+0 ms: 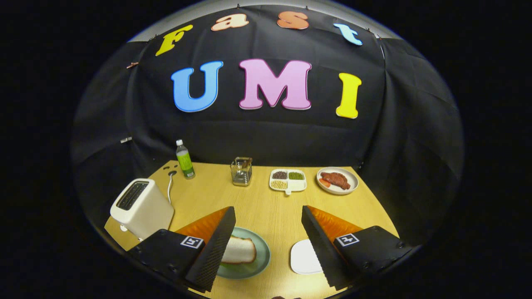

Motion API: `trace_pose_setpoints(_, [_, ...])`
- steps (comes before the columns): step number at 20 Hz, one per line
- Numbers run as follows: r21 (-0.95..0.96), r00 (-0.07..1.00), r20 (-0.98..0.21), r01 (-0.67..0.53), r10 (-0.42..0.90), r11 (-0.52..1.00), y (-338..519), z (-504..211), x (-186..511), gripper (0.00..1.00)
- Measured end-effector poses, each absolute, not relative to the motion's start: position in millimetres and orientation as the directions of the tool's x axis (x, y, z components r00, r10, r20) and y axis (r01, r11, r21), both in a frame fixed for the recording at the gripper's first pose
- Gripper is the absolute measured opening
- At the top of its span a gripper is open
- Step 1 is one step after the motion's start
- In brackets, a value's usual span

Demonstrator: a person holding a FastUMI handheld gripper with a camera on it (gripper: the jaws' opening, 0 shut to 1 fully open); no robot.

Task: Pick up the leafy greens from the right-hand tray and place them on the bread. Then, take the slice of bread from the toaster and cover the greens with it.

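My gripper (268, 209) hangs open above the near part of the wooden table (266, 207), with nothing between its fingers. A slice of bread (239, 250) lies on a green plate (262, 253), just inside the left finger, which covers part of both. By the right finger sits a white tray (302, 258); that finger hides most of it and whatever lies on it. A white toaster (141, 207) stands to the left of the left finger, its top slot dark, so I cannot tell what is inside.
Along the back of the table stand a green bottle (184, 160), a small wire basket (241, 171), a white divided dish of beans (287, 180) and a white plate with meat (337, 180). The toaster's cord (169, 187) runs back to a socket.
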State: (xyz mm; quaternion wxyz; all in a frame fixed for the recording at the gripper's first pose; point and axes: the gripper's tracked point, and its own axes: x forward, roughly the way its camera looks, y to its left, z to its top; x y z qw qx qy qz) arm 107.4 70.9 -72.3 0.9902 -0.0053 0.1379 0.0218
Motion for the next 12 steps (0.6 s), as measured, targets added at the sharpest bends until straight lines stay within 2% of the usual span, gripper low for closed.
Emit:
trace_pose_setpoints(6, [-0.007,0.997,-0.076,-0.032,0.032,0.999,38.2,13.9,77.0,0.99])
trace_pose_setpoints(12, [-0.022,0.996,0.069,-0.048,0.05,0.999,1.0,60.0,21.7,0.99])
